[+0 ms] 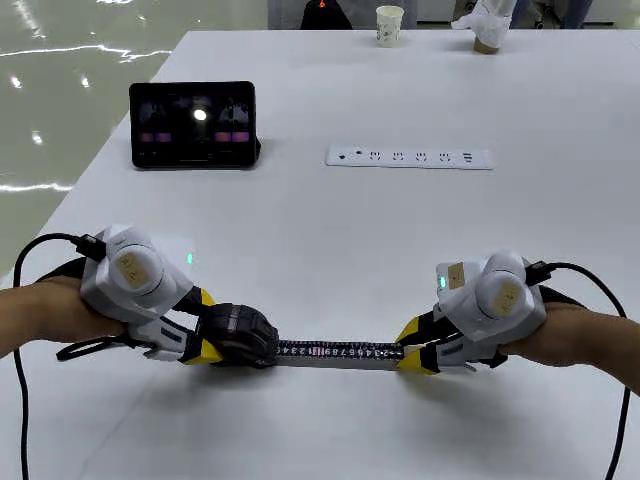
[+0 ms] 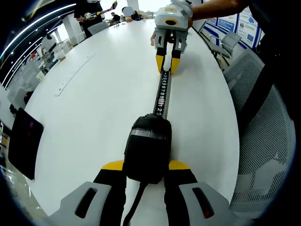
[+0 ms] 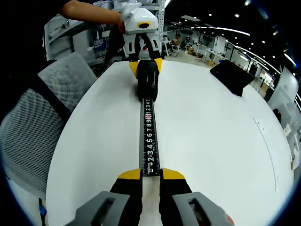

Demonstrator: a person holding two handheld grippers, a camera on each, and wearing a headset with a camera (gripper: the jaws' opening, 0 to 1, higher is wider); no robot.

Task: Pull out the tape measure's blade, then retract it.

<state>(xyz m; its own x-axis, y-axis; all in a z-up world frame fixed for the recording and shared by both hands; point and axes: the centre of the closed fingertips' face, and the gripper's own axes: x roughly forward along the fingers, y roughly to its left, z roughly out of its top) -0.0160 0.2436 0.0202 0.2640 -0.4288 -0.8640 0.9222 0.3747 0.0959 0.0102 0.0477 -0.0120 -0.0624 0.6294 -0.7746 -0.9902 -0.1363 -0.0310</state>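
A black tape measure case lies near the white table's front edge, and my left gripper is shut on it; up close the case sits between the yellow-tipped jaws. Its dark numbered blade runs out to the right, flat over the table. My right gripper is shut on the blade's end. From the right gripper view the blade stretches away from my right gripper to the case. In the left gripper view the blade reaches the right gripper.
A dark tablet stands at the back left and a white power strip lies mid-table. A paper cup sits at the far edge. Mesh chairs stand beside the table. Cables trail from both grippers.
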